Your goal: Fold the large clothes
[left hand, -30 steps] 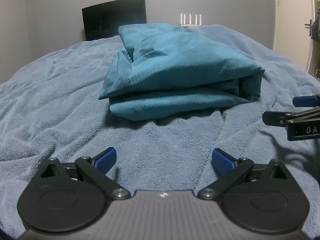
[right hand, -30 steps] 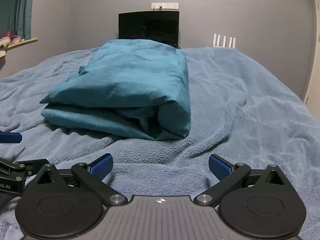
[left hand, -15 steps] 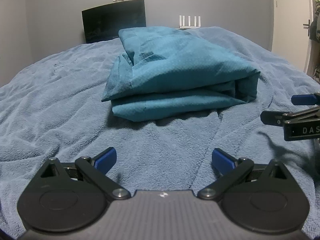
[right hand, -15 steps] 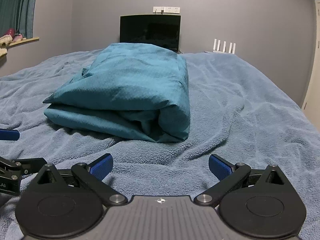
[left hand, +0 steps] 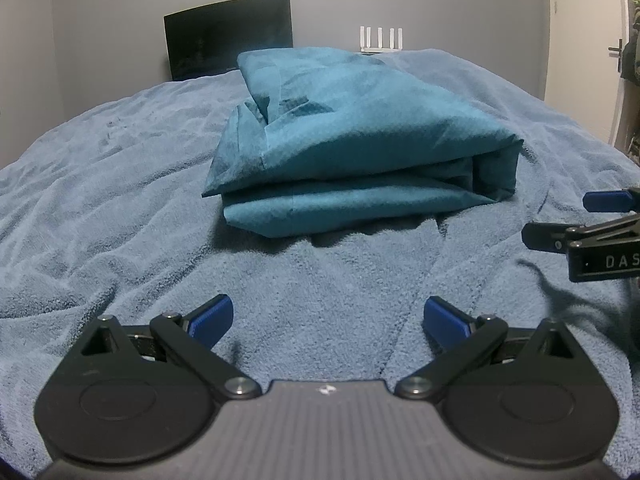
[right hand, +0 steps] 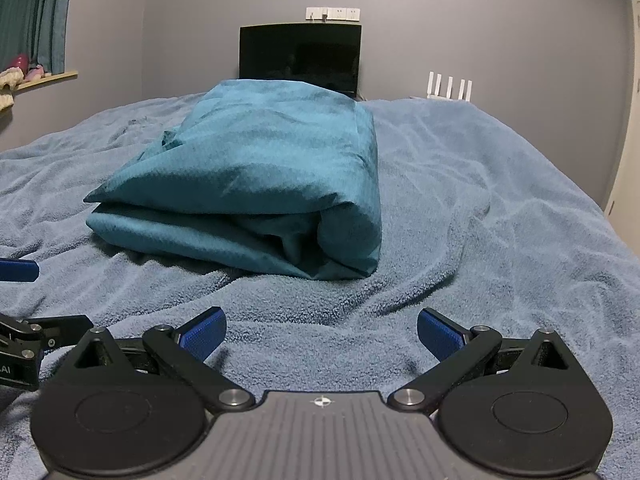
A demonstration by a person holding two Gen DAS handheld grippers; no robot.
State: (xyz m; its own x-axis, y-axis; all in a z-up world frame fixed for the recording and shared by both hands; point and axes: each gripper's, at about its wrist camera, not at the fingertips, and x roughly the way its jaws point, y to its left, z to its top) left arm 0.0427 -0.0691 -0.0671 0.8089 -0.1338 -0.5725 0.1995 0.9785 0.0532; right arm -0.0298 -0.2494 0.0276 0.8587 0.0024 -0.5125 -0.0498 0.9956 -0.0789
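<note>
Garment (left hand: 360, 152) folded on blanket (left hand: 120, 184); both tools spread, clear.

Our two grippers: matte black frames with blue finger pads

On the left gripper (left hand: 327, 318) and right gripper (right hand: 322, 330) we see round black discs, angled black link arms with silver pivot screws, a ribbed grey centre plate bearing a small white crosshair mark, and blue ridged pads (right hand: 202, 334); white letters "DAS" mark the right one's side.
</note>
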